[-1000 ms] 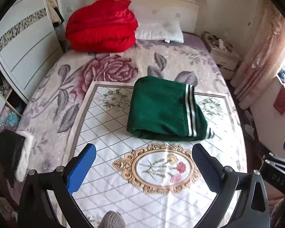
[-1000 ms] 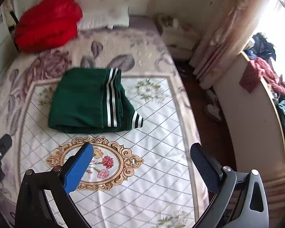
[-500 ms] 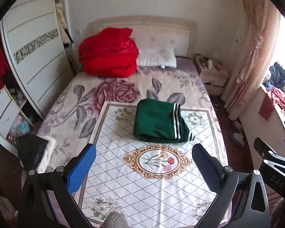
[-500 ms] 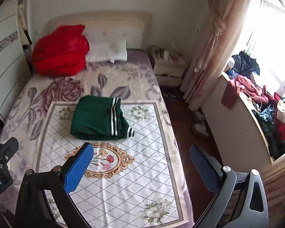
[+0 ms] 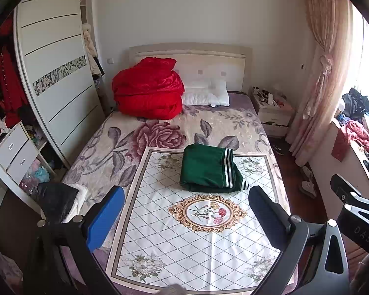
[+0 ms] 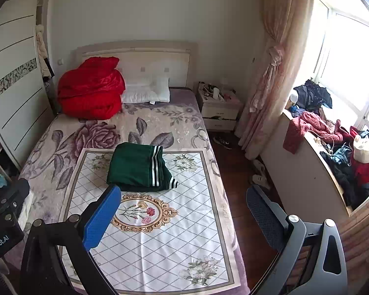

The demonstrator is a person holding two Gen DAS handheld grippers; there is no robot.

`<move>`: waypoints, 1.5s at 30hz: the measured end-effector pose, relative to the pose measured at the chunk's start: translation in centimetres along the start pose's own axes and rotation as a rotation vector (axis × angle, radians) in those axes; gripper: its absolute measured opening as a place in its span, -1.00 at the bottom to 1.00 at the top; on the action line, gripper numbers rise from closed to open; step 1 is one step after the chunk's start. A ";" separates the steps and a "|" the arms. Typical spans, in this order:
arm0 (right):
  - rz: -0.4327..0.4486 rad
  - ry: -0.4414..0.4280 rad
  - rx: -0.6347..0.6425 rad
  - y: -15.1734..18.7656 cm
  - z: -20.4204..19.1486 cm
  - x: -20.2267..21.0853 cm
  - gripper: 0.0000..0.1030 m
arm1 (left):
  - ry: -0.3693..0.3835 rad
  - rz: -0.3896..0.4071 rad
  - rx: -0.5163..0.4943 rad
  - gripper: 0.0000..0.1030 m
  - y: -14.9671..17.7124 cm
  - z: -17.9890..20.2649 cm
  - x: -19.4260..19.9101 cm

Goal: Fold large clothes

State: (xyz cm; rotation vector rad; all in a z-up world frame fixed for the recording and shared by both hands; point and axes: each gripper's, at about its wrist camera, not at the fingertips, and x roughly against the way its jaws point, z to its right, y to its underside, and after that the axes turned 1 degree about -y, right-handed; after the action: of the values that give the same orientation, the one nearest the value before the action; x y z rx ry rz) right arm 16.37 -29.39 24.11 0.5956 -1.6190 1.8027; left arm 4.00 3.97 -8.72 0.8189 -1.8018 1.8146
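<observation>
A green garment with white stripes lies folded into a compact rectangle on the white diamond-pattern cloth spread over the bed. My left gripper hangs open well back from the garment, above the cloth's near half, nothing between its fingers. My right gripper is also open and empty, held near the bed's right edge. The right gripper's body shows at the right edge of the left wrist view, and the left gripper's body at the left edge of the right wrist view.
A red quilt and white pillow lie at the headboard. A wardrobe stands left, a nightstand and curtain right. A ledge heaped with clothes runs under the window. Shoes sit on the floor.
Both grippers have pulled far back and up from the folded garment, so the whole bed and room have come into view. Both stayed open and empty.
</observation>
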 end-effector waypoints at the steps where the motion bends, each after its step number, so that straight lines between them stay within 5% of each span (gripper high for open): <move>1: 0.005 -0.003 0.002 0.0 0.1 0.5 1.00 | -0.002 0.004 0.003 1.00 0.1 0.0 0.4; 18: 0.058 -0.013 0.036 -0.1 1.2 4.9 1.00 | -0.032 0.028 0.063 1.00 0.8 -0.3 2.7; 45: 0.079 -0.027 0.029 0.5 0.7 6.9 1.00 | -0.049 0.068 0.019 1.00 1.2 -0.6 4.4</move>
State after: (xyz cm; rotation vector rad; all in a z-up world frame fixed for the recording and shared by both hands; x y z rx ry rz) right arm 11.22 -29.07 28.71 0.5793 -1.6576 1.8858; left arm -0.08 4.11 -6.54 0.8255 -1.8666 1.8718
